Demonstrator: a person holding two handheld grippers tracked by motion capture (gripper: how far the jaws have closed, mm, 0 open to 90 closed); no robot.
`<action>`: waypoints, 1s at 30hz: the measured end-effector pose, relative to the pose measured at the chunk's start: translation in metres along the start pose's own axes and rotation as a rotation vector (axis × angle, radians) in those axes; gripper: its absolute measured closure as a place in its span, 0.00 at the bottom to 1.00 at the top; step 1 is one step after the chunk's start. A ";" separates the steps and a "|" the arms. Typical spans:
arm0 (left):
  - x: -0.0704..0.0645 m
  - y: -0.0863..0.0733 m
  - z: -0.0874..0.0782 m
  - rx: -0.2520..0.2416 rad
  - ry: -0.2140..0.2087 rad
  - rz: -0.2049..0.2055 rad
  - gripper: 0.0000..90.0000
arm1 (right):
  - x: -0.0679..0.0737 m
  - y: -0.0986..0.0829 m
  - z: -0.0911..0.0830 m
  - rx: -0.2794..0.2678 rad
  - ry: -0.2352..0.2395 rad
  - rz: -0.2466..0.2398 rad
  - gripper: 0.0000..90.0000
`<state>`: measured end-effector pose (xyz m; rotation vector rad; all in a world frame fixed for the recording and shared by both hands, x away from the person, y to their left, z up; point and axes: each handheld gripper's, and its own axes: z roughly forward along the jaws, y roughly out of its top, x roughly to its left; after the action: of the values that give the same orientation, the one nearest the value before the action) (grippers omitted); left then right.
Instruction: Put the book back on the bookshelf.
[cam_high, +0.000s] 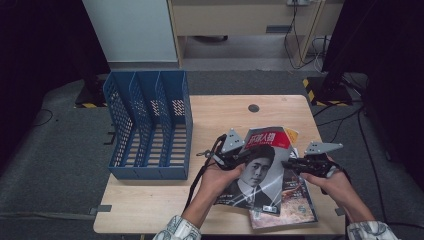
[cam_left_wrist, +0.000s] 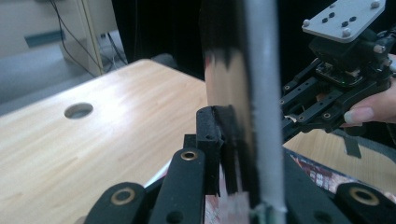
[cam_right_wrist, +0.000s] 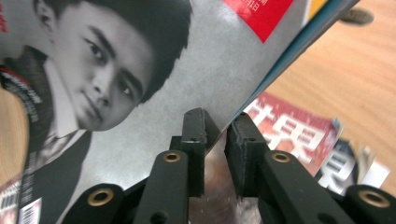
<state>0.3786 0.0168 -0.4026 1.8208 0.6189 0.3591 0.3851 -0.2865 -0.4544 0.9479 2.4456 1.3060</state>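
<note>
A magazine with a black-and-white portrait and a red title block on its cover is held tilted above the table. My left gripper is shut on its left edge. In the left gripper view the magazine stands edge-on between that gripper's jaws. My right gripper is shut on the right edge. In the right gripper view the cover slopes away to the left of this gripper. The right gripper also appears across the magazine in the left gripper view.
A second magazine lies flat on the wooden table under the held one; its red cover shows below. A blue slotted file rack stands on the table's left part. A cable hole lies near the far edge.
</note>
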 end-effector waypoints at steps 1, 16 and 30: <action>0.002 0.001 -0.001 -0.006 -0.001 -0.004 0.94 | 0.001 0.003 -0.001 -0.002 0.001 -0.006 0.88; 0.018 0.014 -0.020 -0.070 0.022 -0.020 0.96 | 0.009 0.053 -0.023 -0.032 -0.078 -0.102 0.95; 0.017 0.023 -0.023 -0.149 0.009 -0.011 0.96 | 0.014 0.079 -0.048 -0.072 -0.123 -0.174 0.97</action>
<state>0.3854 0.0387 -0.3748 1.6735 0.5926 0.3953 0.3872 -0.2783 -0.3612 0.7545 2.3135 1.2305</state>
